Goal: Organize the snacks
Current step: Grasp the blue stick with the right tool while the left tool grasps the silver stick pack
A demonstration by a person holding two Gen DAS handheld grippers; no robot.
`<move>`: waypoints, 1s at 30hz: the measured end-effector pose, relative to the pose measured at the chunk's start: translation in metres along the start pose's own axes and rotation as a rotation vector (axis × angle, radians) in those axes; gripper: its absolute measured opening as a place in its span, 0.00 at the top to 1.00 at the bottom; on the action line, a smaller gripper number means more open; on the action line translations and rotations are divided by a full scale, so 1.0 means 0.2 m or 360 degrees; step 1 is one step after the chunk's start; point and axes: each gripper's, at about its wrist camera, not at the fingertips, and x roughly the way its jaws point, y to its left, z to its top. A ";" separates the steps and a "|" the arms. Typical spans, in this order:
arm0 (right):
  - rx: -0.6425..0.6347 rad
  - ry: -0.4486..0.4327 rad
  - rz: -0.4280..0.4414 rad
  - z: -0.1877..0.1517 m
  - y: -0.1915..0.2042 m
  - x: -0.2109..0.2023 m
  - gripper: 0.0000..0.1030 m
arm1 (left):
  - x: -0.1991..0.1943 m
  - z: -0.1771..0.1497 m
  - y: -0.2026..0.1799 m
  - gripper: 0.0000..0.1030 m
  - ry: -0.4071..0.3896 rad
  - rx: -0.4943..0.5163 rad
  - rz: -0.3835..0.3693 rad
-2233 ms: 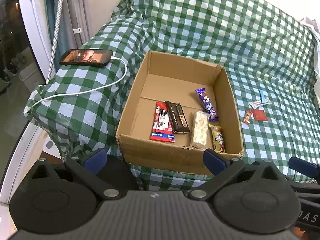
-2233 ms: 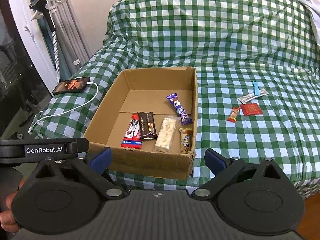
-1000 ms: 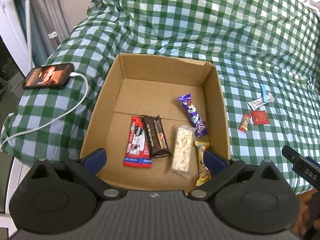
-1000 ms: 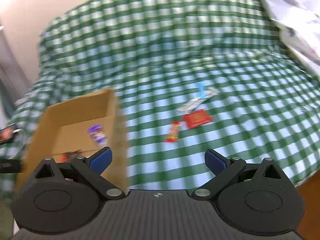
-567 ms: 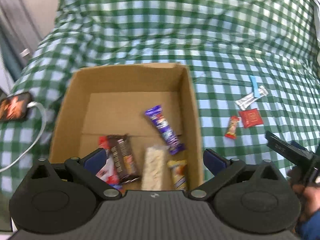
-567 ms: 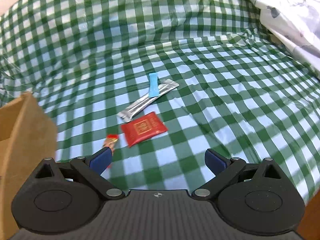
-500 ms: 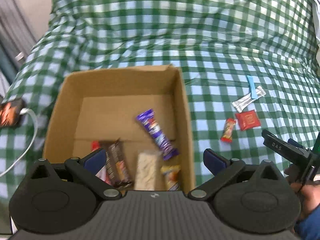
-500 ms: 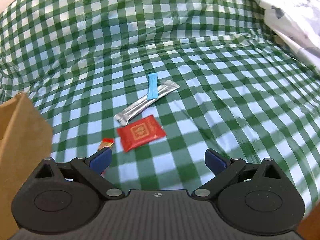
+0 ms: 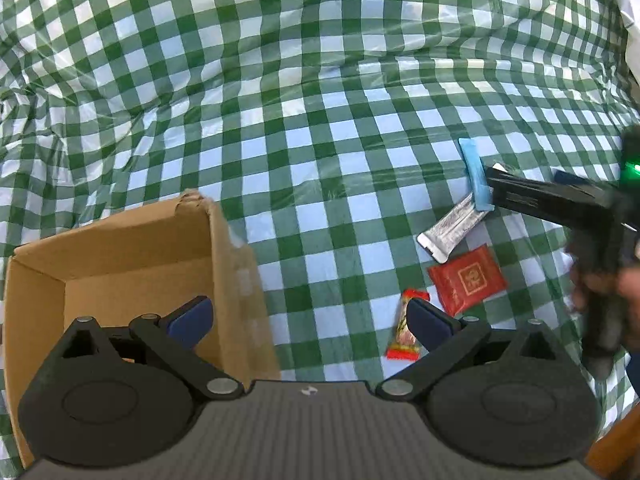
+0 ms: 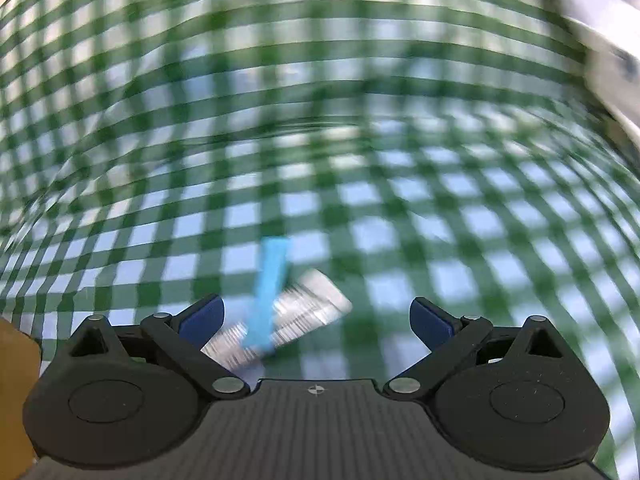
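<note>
My left tool (image 9: 308,320) is spread wide and holds nothing; its left finger hangs over the cardboard box (image 9: 132,240) at 8 o'clock in the left wrist view, and its right finger sits just beside the small red-and-orange snack (image 9: 405,330).

My right tool (image 10: 316,316) is likewise spread wide and empty. In the left wrist view it appears as a dark, blurred body (image 9: 552,196) at 3 o'clock, its tip close to the blue stick packet (image 9: 476,174).

Snacks outside the box lie on the green checked bed cover (image 9: 300,100), between 3 and 4 o'clock in the left wrist view:
- The blue stick packet lies across the upper end of the silver packet (image 9: 452,226), touching it.
- The red square packet (image 9: 466,279) lies just below the silver packet.
- The small red-and-orange snack lies near the red square packet, toward the box.

The right wrist view is motion-blurred. It shows the blue stick packet (image 10: 268,296) and the silver packet (image 10: 280,324) between the tool fingers, nearer the left finger (image 10: 202,318).
</note>
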 end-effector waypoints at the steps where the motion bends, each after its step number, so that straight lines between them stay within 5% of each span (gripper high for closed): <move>1: -0.0049 0.0012 0.0042 0.03 0.03 0.07 0.04 | 0.01 0.01 0.00 0.00 0.0007 -0.0004 0.0000; 4: -0.0144 0.0044 0.0078 0.06 0.09 0.24 0.12 | 0.05 0.03 0.00 0.00 0.0004 -0.0004 0.0024; 5: -0.0186 0.0064 0.0099 0.06 0.10 0.29 0.29 | 0.06 0.04 -0.01 0.00 0.0004 0.0002 0.0030; 6: -0.0229 0.0085 0.0119 0.06 0.11 0.33 0.60 | 0.08 0.04 0.00 0.00 0.0001 0.0010 0.0029; 8: -0.0336 0.0082 0.0089 0.04 0.12 0.35 0.81 | 0.11 0.07 -0.02 0.00 0.0003 0.0029 0.0013; 14: -0.0187 -0.0061 0.0014 -0.01 -0.13 0.07 0.85 | 0.26 0.19 -0.23 0.00 -0.0040 0.0230 -0.0187; 18: -0.0027 0.0019 -0.0131 -0.15 -0.39 -0.11 0.85 | 0.50 0.32 -0.46 0.00 0.0067 0.0378 -0.0364; 24: 0.0041 0.0106 -0.0305 -0.38 -0.54 -0.15 0.82 | 0.80 0.40 -0.68 0.02 0.0196 0.0413 -0.0360; 27: 0.0043 0.0034 -0.0323 -0.43 -0.53 -0.14 0.81 | 0.81 0.39 -0.69 0.26 0.0160 0.0375 -0.0305; 28: 0.0026 0.0014 -0.0339 -0.44 -0.52 -0.14 0.81 | 0.79 0.39 -0.69 0.62 0.0127 0.0374 -0.0314; 30: -0.0001 -0.0018 -0.0358 -0.46 -0.50 -0.13 0.82 | 0.75 0.39 -0.68 0.81 0.0114 0.0401 -0.0345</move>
